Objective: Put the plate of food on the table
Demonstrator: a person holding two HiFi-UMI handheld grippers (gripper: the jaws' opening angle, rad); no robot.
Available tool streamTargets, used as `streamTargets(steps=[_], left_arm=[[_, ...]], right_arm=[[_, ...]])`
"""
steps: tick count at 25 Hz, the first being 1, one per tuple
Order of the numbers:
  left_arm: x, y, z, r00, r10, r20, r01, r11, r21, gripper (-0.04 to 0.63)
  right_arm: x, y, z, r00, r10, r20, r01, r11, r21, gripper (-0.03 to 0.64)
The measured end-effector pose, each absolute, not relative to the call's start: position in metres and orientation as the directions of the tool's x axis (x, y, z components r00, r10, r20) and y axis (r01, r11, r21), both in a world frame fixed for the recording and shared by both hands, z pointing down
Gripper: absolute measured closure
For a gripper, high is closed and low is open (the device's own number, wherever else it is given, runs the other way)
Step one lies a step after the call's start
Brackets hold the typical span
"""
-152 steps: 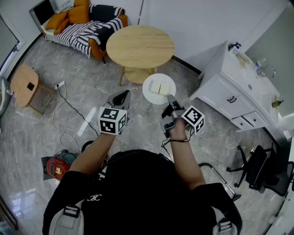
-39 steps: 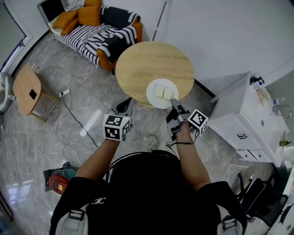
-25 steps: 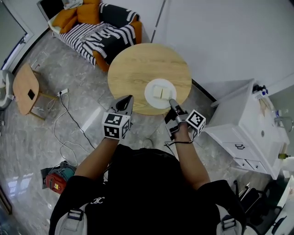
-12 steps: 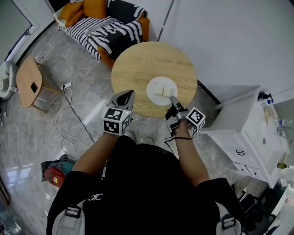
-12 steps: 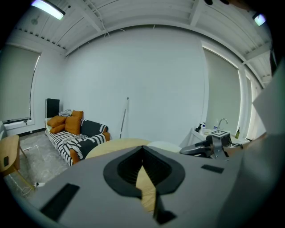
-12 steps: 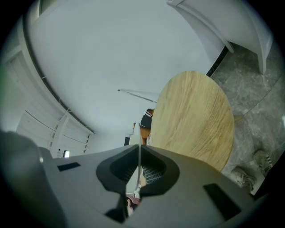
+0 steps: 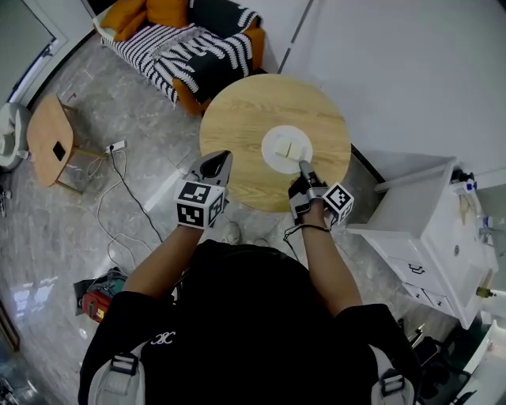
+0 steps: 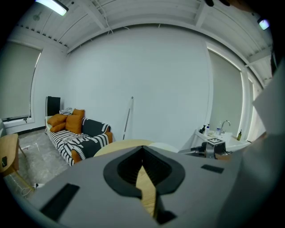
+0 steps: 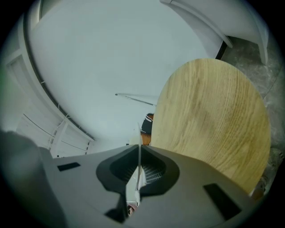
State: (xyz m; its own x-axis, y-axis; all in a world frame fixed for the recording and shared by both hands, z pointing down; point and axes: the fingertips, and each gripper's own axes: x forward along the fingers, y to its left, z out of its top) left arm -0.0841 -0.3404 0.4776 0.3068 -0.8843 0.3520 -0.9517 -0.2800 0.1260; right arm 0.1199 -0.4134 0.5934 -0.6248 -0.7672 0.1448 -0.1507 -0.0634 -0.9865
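The right gripper [image 7: 302, 167] is pinching the rim of the plate [image 7: 271, 159], which is carrying food [image 7: 285, 147], at frame centre. The left gripper [image 7: 214, 163] is hovering closed and empty.

A sofa [image 7: 207, 59] draped in a black-and-white striped throw stands by the wall at the top of the head view, with orange cushions [image 7: 150, 11] piled at its left end. On the grey marble floor [image 7: 87, 229] to the left sits a small wooden side table [image 7: 49, 138] bearing a dark square object [image 7: 59, 150]. Just beside it lies a white power strip [image 7: 116, 147], its cable [image 7: 136, 207] trailing over the floor. A red object [image 7: 93, 299] rests at lower left, and a white cabinet [image 7: 427, 229] stands at right. In the left gripper view a thin pole [image 8: 127, 118] leans against the white wall [image 8: 156, 80], and bottles [image 8: 205, 129] and a faucet [image 8: 224, 125] stand on a white counter [image 8: 218, 136]
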Motion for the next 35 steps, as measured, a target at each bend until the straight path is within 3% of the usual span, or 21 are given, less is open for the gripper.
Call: streamTargets(steps=[17, 35], left_arm=[[-0.113, -0.366, 0.5, 0.321, -0.856, 0.405, -0.944, -0.257, 0.205, 0.588], [-0.131, -0.367, 0.508, 0.273, -0.856, 0.439, -0.961, -0.218, 0.172, 0.588]], right_arm=[[0.107, -0.492, 0.656, -0.579, -0.794, 0.185, -0.177, -0.1, -0.979, 0.597], [0.083, -0.524, 0.702, -0.589, -0.766, 0.258, -0.198, -0.174, -0.965, 0.597]])
